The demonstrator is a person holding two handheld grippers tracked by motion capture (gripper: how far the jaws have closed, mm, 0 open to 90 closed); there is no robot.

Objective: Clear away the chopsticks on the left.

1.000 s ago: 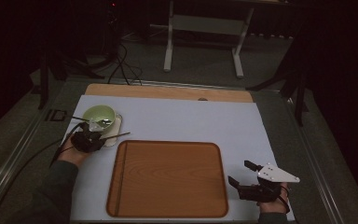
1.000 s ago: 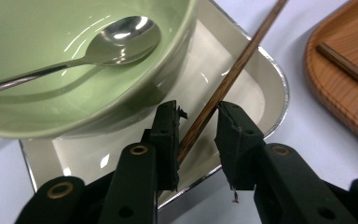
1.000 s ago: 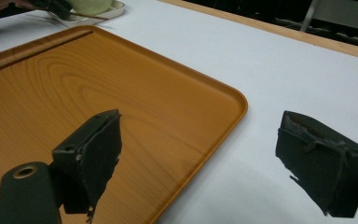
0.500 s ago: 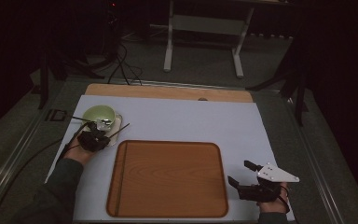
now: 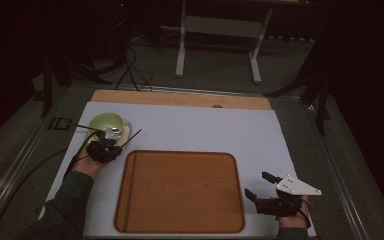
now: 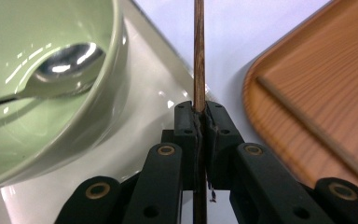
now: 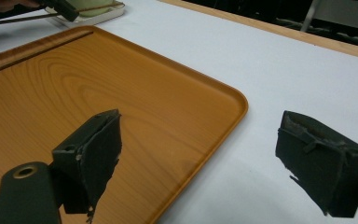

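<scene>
Two grippers in play. Our left gripper sat at the near edge of the white dish holding the green bowl, at the table's far left. Its jaws had just been closing, and we saw them clamped on a thin dark wooden chopstick running straight up between the pads. In the high view the stick angled out toward the tray's far left corner. Spoon lay inside the bowl, untouched. Our right gripper hovered at the near right corner of the wooden tray, jaws spread wide, nothing between them; one jaw sat over the tray rim, the other over the white table cover. Tray surface bare, just beside the dish.
</scene>
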